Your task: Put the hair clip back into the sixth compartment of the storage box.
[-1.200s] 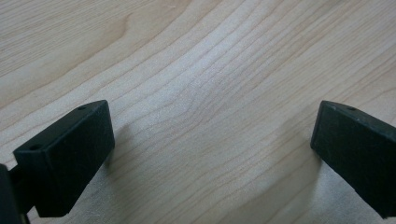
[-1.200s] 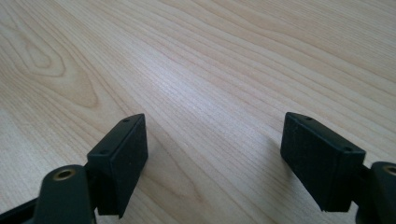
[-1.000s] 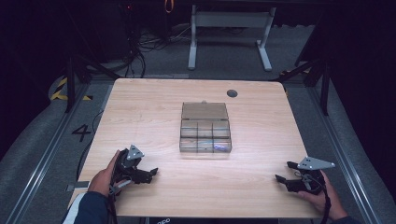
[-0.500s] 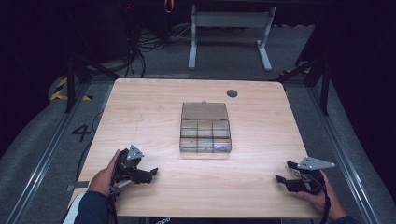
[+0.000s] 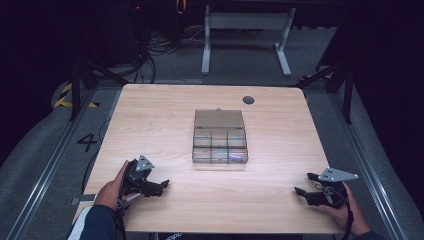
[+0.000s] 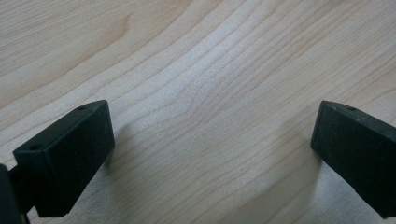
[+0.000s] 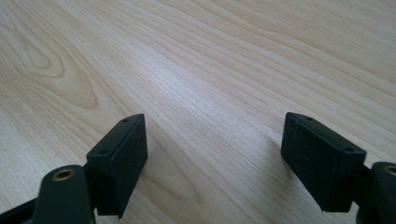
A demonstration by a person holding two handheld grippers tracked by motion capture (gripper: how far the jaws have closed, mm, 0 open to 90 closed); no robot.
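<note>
A clear plastic compartment box [image 5: 220, 136] sits in the middle of the wooden table [image 5: 150, 120], its lid standing open at the far side. My left gripper [image 5: 164, 185] rests near the table's front left, held by a hand, jaws pointing right. Its jaws stand wide apart over bare wood [image 6: 210, 140] with nothing between them. My right gripper [image 5: 303, 184] lies near the front right corner, pointing left. Its fingers [image 7: 119, 158] are spread over bare wood too, with nothing held. Both grippers are well short of the box.
A dark round grommet hole [image 5: 248, 100] lies in the table's far edge region. Beyond the table stands a grey desk frame [image 5: 245, 30] on the floor, with cables at the far left. A floor marking "4" [image 5: 87, 141] lies left of the table.
</note>
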